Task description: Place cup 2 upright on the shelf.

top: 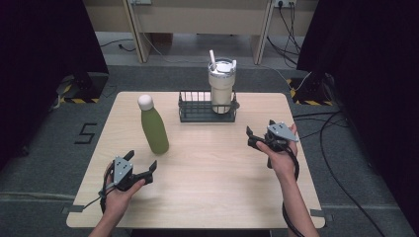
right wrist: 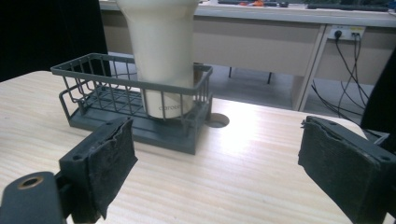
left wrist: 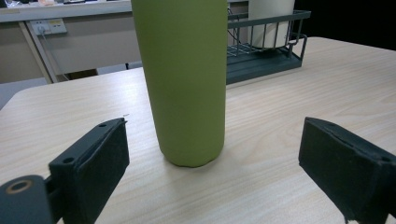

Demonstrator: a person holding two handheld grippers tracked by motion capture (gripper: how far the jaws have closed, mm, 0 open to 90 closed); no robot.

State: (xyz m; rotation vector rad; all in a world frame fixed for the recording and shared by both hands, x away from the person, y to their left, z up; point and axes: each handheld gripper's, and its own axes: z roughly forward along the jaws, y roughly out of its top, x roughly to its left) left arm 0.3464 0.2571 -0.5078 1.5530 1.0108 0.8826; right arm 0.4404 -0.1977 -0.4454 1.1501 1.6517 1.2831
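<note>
The green bottle (top: 154, 126) stands upright at center left of the table (top: 207, 197). The left gripper (top: 142, 165), lower left, faces it with jaws released; the right gripper (top: 259, 134), at center right, is also released, holding nothing

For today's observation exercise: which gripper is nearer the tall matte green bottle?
Left. The left gripper sits just in front of the tall matte green bottle, jaws open; the right gripper is across the table.

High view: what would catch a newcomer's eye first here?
A tall green bottle stands upright left of the table's centre, right in front of the open left gripper. At the far edge, a cream tumbler with a straw stands in a dark wire basket.
</note>
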